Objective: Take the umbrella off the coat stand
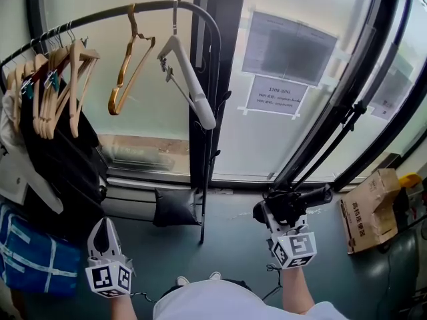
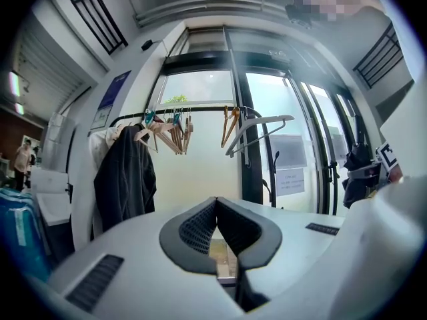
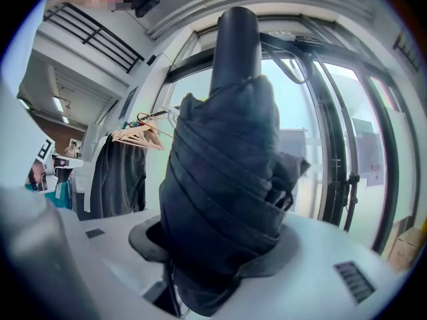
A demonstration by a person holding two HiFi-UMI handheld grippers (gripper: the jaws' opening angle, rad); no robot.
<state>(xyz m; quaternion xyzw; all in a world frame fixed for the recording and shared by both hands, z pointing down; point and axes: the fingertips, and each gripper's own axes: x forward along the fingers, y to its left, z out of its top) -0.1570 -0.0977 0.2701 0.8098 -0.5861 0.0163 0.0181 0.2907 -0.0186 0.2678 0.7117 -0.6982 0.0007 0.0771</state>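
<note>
Two tongs are in play. The left tongs [image 1: 103, 235] are clenched with nothing in them, their pad tips meeting in the left gripper view [image 2: 215, 209]. Just left of them lies one blue checked cloth [image 1: 33, 259]. Above them, from the coat stand [image 1: 100, 11], hang one dark garment [image 1: 60, 159], one white garment [image 1: 13, 172] and a bunch of pale wooden hangers [image 1: 57, 79] packed too tightly to count. Up and to the right of the left tongs hang one golden-brown hanger [image 1: 127, 65] and one white hanger [image 1: 190, 79], both bare. Between the two tongs stands the stand's black post [image 1: 207, 119], with one dark cushion [image 1: 175, 209] at its foot. The right tongs [image 1: 277, 215] are grasping one folded black umbrella [image 1: 297, 202], which is off the stand and clear to the right of the post. In the right gripper view the umbrella's rolled fabric [image 3: 223, 179] fills the gap between the pads. Above the right tongs, two paper notices [image 1: 277, 95] are stuck to the glass. To their right sits one cardboard box [image 1: 367, 209] on the floor.
</note>
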